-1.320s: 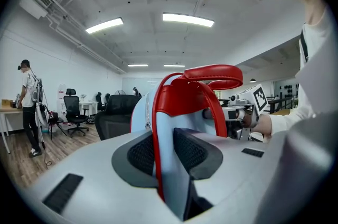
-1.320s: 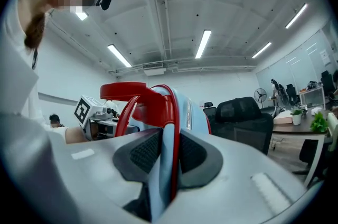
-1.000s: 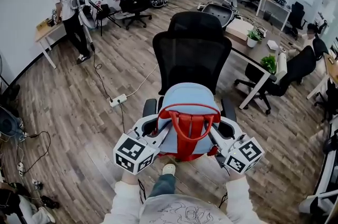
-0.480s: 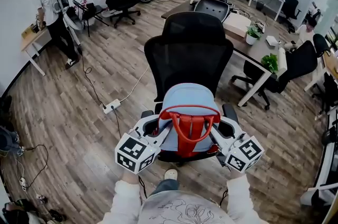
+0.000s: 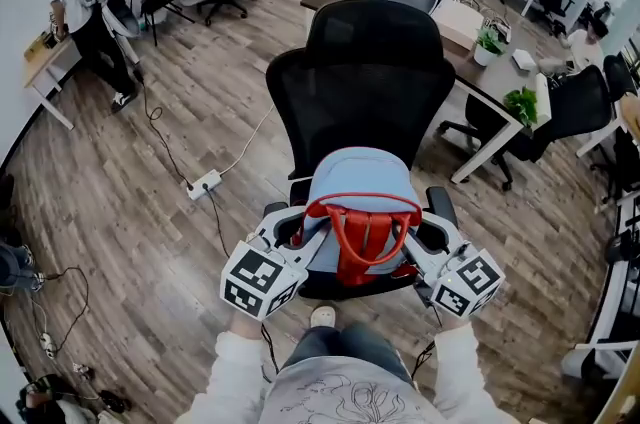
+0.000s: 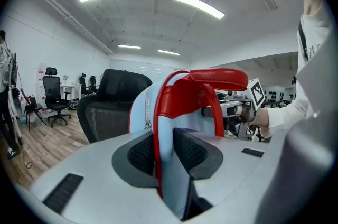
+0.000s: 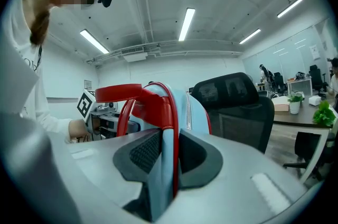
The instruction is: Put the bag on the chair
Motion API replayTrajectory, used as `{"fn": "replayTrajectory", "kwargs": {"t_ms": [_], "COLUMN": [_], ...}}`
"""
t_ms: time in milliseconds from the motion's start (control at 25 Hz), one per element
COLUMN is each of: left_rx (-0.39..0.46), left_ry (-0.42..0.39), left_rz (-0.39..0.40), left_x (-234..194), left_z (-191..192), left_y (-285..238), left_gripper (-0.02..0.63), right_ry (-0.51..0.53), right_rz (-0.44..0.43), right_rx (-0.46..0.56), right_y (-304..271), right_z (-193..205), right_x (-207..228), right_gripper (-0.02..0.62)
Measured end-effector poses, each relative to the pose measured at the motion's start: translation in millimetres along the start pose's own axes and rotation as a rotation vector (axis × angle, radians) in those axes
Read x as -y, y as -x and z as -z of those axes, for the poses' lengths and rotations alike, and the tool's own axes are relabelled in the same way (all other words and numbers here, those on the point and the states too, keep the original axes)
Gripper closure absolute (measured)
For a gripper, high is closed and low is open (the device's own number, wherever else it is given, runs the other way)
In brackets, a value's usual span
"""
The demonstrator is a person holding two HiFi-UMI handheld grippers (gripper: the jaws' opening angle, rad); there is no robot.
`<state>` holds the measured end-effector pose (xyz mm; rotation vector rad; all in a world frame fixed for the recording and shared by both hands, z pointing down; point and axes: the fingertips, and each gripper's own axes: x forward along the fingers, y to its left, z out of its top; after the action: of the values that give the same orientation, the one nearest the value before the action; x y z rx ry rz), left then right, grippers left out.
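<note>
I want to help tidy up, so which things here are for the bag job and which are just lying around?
For the job:
- blue bag with red handles
- left gripper and right gripper, each clamped on a side of the bag
- black chair

Just lying about:
- power strip on the floor
- potted plant on the desk
</note>
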<state>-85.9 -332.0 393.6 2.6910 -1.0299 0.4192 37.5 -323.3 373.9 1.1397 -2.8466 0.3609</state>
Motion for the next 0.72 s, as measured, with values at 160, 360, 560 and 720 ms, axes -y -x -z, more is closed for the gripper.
{"fn": "replayTrajectory", "kwargs": {"t_ms": [160,360,560,720], "left_rx": [-0.032,-0.08,-0.118,-0.177], "left_ry": [0.02,0.034,0.047,0.062], "left_rz": [-0.005,-0.019,-0.032,-0.033], "left_x": [-9,-23,-34,-36], "left_z": [12,33,51,70], "left_y": [-12,-28,-48,-60], "left_gripper": [0.509,0.509,0.51,0.51], "right_ry": [-0.016,-0.007,-0.004,-0.005], "right_rz": [-0.02,-0.053,-0.082,-0.098], "right_rx": [-0.05,-0.118,-0.169,-0.225], "right_y": [-11,-27,-40,-44], "right_z": [13,35,56,77], "right_x": [13,28,47,58], "right_gripper": [0.505,0.505,0.505,0.506]}}
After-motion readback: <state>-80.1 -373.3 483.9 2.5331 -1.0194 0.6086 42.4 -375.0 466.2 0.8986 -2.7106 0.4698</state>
